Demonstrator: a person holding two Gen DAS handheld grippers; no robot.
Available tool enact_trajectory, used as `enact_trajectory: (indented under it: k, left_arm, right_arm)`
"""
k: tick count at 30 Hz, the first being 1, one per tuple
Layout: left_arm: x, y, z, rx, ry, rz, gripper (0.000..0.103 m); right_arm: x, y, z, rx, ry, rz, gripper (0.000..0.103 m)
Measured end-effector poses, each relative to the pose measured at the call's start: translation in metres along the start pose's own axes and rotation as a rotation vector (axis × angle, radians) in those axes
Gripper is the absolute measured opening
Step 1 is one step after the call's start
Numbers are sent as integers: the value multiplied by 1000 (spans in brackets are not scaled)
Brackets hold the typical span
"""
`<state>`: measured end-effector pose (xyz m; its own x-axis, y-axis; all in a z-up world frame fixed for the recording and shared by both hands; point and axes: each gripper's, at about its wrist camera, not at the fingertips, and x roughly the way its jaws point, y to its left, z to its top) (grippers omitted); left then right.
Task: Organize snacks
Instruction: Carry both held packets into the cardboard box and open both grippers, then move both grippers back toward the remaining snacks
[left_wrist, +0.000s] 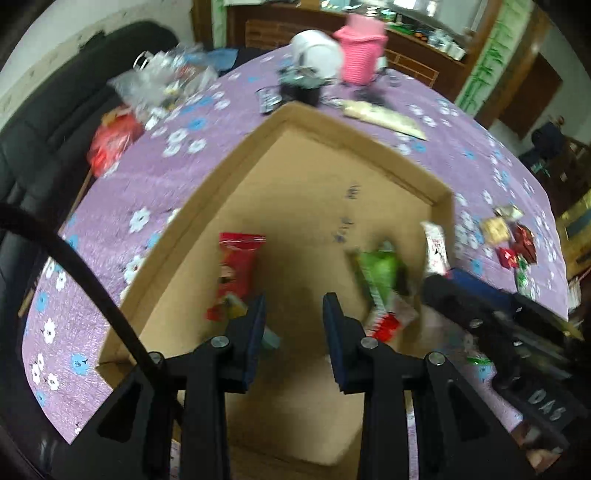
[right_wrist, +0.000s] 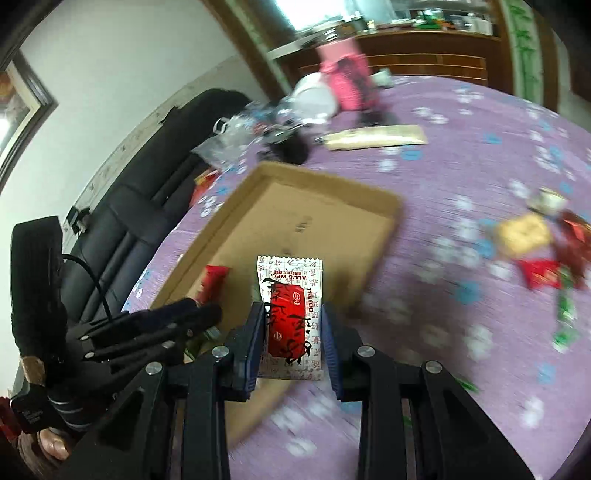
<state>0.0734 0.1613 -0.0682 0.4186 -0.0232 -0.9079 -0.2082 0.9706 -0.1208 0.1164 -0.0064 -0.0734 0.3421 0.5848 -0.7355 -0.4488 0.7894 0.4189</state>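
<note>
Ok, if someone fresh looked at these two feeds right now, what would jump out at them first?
Probably the white-and-red snack packet pinched in the right gripper, hanging over the near edge of the cardboard box. Next, the box itself in the middle of the purple flowered tablecloth, with a red packet and a green packet already inside. The left gripper hovers over it, empty.

The right gripper (right_wrist: 293, 325) was pitched downward, jaws clamped on something flat; the left gripper (left_wrist: 294, 314) (jaws apart, nothing between) was angled steeply down — both blurred.
</note>
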Motion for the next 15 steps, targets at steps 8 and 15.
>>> enact_trajectory:
  k: [8,15]
  left_arm:
    - [-6,6,-4,-17,-40,106,73]
    - [-17,-12,-8,-48,-86,139,78]
  right_arm:
    - [11,14,-3,-40,0,-65,41]
    - [-33,-23,-16,4,-50,-108,50]
